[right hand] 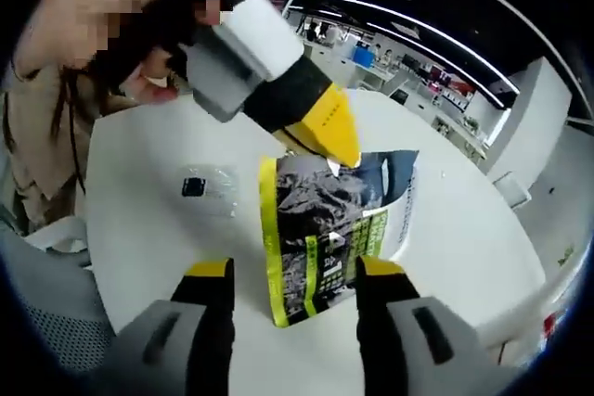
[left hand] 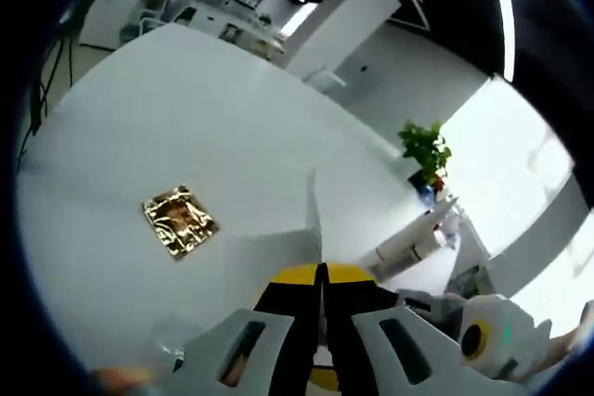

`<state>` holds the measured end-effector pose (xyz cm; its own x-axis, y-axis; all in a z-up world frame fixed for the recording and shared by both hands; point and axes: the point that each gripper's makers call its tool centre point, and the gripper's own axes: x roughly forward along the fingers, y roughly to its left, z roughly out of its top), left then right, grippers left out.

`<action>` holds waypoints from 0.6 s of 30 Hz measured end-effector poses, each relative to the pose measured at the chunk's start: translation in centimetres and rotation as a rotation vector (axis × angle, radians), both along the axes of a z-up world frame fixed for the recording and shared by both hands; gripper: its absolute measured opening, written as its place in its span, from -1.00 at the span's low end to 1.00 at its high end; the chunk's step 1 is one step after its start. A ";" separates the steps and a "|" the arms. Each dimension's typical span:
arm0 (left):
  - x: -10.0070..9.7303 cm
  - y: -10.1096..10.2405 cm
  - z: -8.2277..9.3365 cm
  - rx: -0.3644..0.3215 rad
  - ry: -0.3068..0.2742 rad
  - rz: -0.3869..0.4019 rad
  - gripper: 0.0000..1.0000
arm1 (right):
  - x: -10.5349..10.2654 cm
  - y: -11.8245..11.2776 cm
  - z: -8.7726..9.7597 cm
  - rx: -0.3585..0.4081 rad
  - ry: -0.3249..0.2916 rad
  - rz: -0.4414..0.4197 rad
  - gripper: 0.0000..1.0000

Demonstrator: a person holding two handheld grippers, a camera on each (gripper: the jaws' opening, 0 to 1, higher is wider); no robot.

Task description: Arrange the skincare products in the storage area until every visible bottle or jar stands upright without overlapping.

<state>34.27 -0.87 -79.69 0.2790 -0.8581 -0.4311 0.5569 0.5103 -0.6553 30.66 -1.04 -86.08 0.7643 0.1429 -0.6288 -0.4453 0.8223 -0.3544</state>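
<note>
Black-and-yellow pouch (right hand: 325,234) held above the white counter (right hand: 148,229), top edge pinched by left gripper (right hand: 336,147), fingers closed on it; in the left gripper view its thin white edge rises between them; judged light, limp, crinkly film, slippery; best gripped at the sealed top or side seam. Right gripper (right hand: 295,275) fingers spread apart, straddling the lower half, not touching. Gold foil sachet (left hand: 179,220) lies flat on the counter; small clear packet (right hand: 206,187) nearby.

Both grippers share one look: the left gripper (left hand: 321,275) and right gripper (right hand: 295,277) have pale grey slotted bodies, black jaws, yellow tips.
</note>
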 end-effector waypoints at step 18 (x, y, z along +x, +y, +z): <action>0.5 0.8 -1.0 -0.053 0.087 0.060 -1.00 | 0.0 -1.5 1.5 -0.223 -0.059 0.123 -0.70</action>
<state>34.77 -0.11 -80.70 0.2943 -0.8632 -0.4101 0.4664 0.5043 -0.7268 30.64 -2.52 -84.59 0.7859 0.0997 -0.6103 -0.5102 0.6621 -0.5489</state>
